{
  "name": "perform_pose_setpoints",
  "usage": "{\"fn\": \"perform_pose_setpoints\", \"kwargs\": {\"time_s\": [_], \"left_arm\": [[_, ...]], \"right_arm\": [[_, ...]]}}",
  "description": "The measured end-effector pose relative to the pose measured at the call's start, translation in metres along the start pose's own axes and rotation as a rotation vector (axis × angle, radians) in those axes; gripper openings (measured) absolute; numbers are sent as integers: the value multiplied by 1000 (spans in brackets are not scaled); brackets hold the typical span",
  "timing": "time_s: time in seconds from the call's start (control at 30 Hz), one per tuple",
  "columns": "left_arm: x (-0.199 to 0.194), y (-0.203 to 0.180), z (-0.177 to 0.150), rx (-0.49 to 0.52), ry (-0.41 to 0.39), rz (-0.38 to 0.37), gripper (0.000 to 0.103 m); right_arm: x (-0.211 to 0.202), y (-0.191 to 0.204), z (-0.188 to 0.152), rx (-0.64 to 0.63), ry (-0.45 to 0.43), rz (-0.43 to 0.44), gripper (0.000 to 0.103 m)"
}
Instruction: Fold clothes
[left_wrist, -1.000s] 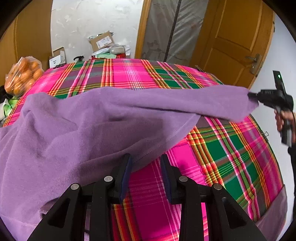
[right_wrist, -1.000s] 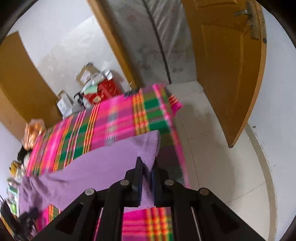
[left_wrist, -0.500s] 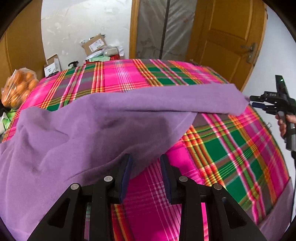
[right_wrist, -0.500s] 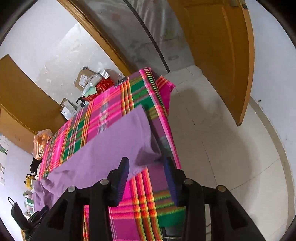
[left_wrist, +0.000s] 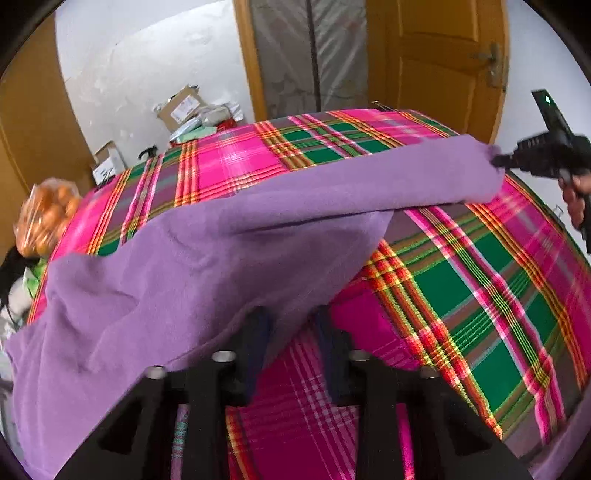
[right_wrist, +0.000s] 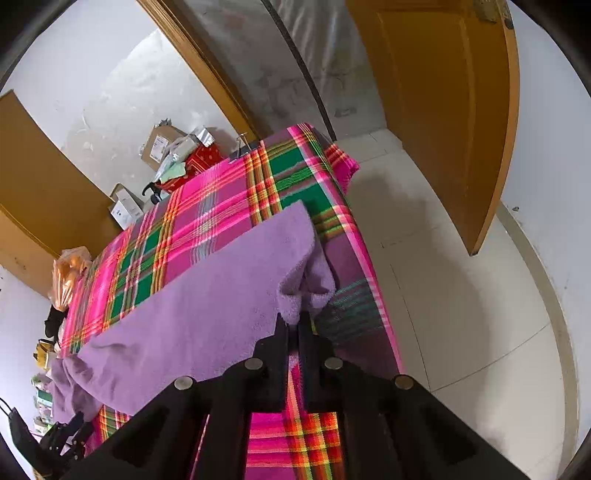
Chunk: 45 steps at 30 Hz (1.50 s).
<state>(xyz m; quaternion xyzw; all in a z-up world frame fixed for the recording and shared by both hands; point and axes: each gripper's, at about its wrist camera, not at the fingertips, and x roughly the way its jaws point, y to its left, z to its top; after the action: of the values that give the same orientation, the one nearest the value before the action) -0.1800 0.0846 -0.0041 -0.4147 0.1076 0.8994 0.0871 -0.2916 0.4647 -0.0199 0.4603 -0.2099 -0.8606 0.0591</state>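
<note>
Jaws clamped on purple cloth (right_wrist: 207, 306); bagged oranges (left_wrist: 46, 218)

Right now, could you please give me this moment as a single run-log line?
step: gripping to fold | left gripper: at purple cloth edge, grip unclear | right gripper: shut on cloth corner | surface: plaid bedspread

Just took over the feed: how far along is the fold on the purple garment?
Early. Done: the purple garment lies spread on the plaid cloth, with no finished fold visible. In hand: the right gripper is shut on its corner; the left gripper stands at the near edge, fabric draped over its tips. Left: carrying the edges over and every later fold.
</note>
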Motion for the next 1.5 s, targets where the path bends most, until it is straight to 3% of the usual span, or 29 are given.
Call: {"fn": "perform_pose_setpoints", "kwargs": {"time_s": [0.1,0.37,0.43,0.53,0.63,0.73,0.8,0.87,1.0,1.23,1.3,1.33,1.37,1.5], "left_arm": [[-4,5,-1,-2,-5,-20,4],[-61,12,-12,-18,-114,-209,4],[-67,10,-17,-10,-109,-251,4],[-63,4,-24,22,-60,-300,4],[-57,2,-30,21,-17,-333,5],[-63,9,-33,-17,-17,-392,5],[-72,16,-34,-52,-39,-438,5],[-83,22,-33,-81,-82,-431,5],[-98,31,-33,-141,-130,-384,5],[-98,36,-42,-187,-119,-350,6],[-96,40,-44,-197,-110,-341,6],[-95,41,-46,-202,-107,-335,6],[-94,42,-47,-207,-106,-330,6],[-91,50,-49,-234,-103,-320,6]], "right_arm": [[-17,-5,6,17,-41,35,4],[-77,-28,20,62,-160,85,4],[-78,-35,15,65,-146,68,4],[-60,-45,5,64,-50,25,5],[-45,-60,-4,105,13,1,11],[-46,-72,-6,154,0,17,19],[-51,-78,-3,180,-32,38,30],[-56,-85,1,205,-62,56,42],[-53,-96,10,241,-92,92,45],[-4,-89,25,221,24,169,48],[5,-84,24,207,53,159,38],[8,-81,23,197,59,156,25],[6,-79,24,186,42,175,3],[-16,-72,29,127,-48,137,2]]}}
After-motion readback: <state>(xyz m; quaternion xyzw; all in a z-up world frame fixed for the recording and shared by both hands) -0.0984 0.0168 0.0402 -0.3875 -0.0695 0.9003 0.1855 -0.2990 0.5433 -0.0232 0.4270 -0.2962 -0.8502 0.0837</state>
